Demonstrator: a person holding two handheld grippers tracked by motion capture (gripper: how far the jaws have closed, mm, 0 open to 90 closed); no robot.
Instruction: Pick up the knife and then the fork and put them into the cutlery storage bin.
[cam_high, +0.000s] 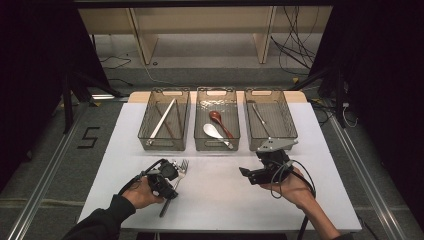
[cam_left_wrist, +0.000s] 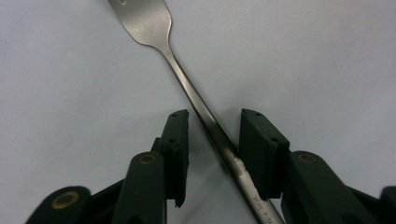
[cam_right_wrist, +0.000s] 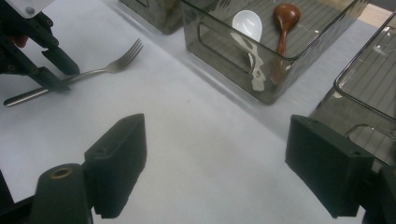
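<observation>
While the left hand-held gripper (cam_left_wrist: 212, 140) hangs low over the desk (cam_high: 215, 200), its two black jaws straddle the handle of a metal fork (cam_left_wrist: 196, 100). The jaws are partly spread. The right-hand pad sits against the handle or just beside it; a clear gap remains at the left-hand pad, so no pinch yet. The fork lies flat on the white desk surface, near the front left, tines pointing away toward the bins, handle running back under the gripper toward the person.

From the high view, the left hand (cam_high: 142, 192) grips the tool body, dark sleeve entering from the bottom edge.

Right hand-held gripper (cam_right_wrist: 215, 163): jaws spread wide, nothing between them, held above bare desk on the right side, well apart from the fork. A grey three-cornered plate sits on top of it; a cable loops round the hand.

Beyond, three clear bins stand in a row across the far part of the desk. Left bin (cam_high: 150, 131) holds long thin sticks, one pale, lying slantwise. Middle bin (cam_high: 199, 131) holds a white spoon (cam_high: 212, 131) and a brown spoon (cam_high: 216, 117), side by side. Right bin (cam_high: 290, 131) holds a slim metal piece, too small to name.
</observation>
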